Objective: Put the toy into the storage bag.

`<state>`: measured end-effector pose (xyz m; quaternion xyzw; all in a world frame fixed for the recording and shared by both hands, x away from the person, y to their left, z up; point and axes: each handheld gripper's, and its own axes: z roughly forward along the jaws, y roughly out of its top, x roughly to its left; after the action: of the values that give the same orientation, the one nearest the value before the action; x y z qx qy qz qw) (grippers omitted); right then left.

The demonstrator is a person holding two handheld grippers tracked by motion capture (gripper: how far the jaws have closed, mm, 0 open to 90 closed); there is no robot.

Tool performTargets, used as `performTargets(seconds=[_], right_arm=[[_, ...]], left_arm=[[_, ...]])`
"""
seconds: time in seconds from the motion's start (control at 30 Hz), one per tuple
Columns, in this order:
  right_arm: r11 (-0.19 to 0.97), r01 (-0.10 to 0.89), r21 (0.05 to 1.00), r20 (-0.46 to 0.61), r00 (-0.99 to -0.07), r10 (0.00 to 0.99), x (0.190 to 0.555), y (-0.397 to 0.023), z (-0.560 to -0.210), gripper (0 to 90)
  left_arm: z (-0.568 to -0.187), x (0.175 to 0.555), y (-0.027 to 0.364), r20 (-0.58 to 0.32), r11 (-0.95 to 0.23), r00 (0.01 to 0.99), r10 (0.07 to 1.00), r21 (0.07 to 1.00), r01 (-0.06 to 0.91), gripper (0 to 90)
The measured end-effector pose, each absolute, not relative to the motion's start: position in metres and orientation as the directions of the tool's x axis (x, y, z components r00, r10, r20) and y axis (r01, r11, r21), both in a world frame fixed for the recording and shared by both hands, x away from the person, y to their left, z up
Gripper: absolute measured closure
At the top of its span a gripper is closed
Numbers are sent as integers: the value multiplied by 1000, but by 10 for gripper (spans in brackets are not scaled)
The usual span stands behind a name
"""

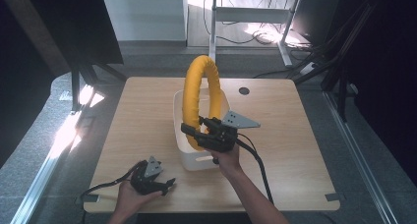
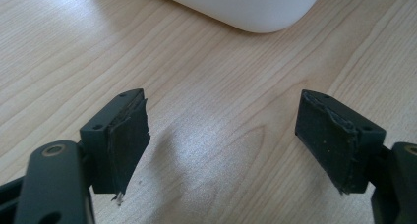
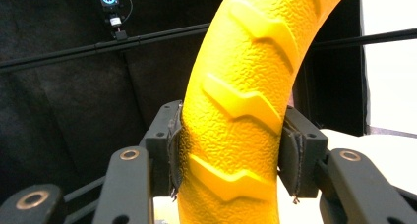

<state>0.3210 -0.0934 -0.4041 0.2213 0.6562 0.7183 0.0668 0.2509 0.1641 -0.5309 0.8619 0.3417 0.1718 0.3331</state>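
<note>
Upright, yellow ring (image 1: 198, 98) over white bin (image 1: 183, 144)

Nothing readable anywhere, honestly. No text, brand marks, labels or numbers on the yellow ring (image 1: 200, 98), the white bin (image 1: 183, 150), the wooden table (image 1: 295, 150) or either gripper.

Pebbled matt yellow ring (image 3: 246, 101), smooth white plastic bin (image 1: 184, 150), wood-grain table (image 2: 196, 86) with slight sheen

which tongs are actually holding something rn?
The right tongs: shut on the yellow ring, held upright above the white bin. The left tongs sit open, low over the bare table, apart from the bin.
</note>
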Motion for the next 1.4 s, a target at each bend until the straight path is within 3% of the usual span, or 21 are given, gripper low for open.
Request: performTargets(seconds=[0.3, 0.87, 1.17, 1.4], right_arm=[[-116, 199, 973, 229, -881, 414, 316, -91, -411, 490], [9, 189, 982, 161, -860, 485, 305, -90, -423, 474], [64, 228, 972, 162, -839, 519, 304, -93, -420, 415], [54, 224, 973, 160, -825, 542, 301, -95, -414, 314]], left_arm=[[-531, 251, 164, 65, -544, 708, 703, 690, 477, 206], [-531, 251, 164, 64, -544, 709, 702, 691, 476, 205], [-530, 250, 164, 62, -542, 708, 703, 692, 477, 205], [-531, 250, 164, 58, -541, 708, 704, 690, 481, 205]])
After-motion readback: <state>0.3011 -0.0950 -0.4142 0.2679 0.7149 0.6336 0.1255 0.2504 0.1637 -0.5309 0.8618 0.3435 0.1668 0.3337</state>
